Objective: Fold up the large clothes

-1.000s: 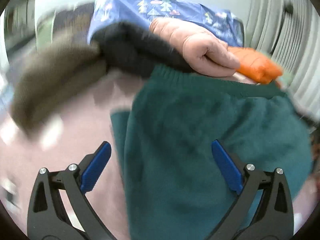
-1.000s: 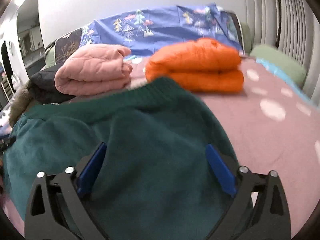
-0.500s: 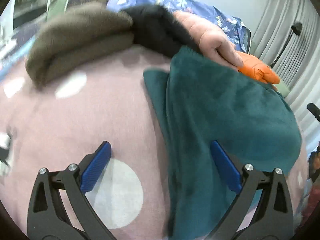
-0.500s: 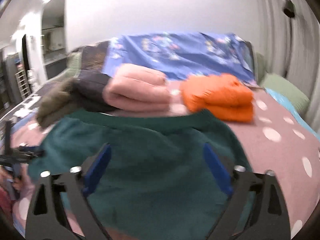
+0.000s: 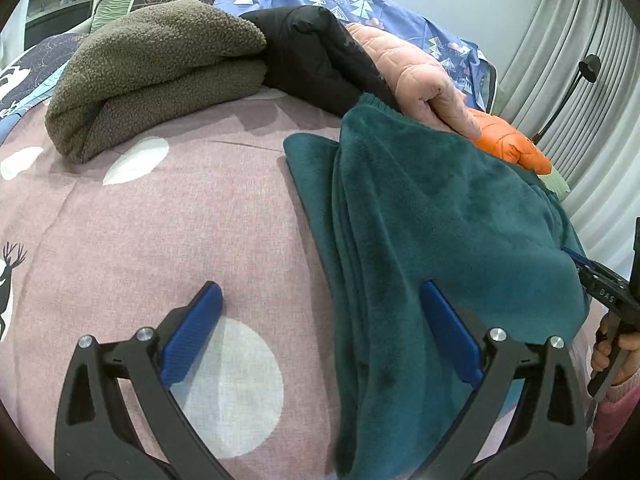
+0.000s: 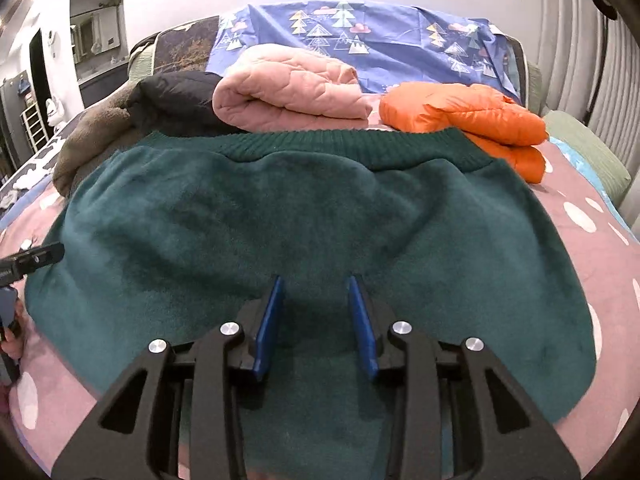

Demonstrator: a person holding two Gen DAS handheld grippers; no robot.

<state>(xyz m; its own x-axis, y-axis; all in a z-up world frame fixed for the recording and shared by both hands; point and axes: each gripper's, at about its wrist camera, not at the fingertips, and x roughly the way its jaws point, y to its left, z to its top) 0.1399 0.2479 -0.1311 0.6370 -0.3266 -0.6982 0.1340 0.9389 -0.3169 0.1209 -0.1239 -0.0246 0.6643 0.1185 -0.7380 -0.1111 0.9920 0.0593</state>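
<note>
The folded green sweater [image 6: 312,216] lies on the pink spotted bed [image 5: 160,208], in front of folded pink [image 6: 292,88] and orange [image 6: 472,116] jackets. The left gripper [image 5: 320,332] stands wide apart over the sweater's edge, gripping nothing. The right gripper [image 6: 316,316] has just been closing; its jaws stand partly apart above the sweater, with no cloth visibly pinched.

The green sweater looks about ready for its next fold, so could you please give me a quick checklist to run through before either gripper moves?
1. Green sweater lies flat on the pink bedspread: ok.
2. Right gripper has fabric pinched: cannot tell; its jaws have just been closing over the near edge, a gap remaining.
3. Left gripper open and empty: ok, straddling the sweater's side edge.
4. Ribbed hem clear of the pink jacket and orange jacket: not ok, it reaches them.
5. Brown fleece out of the way: ok.
</note>
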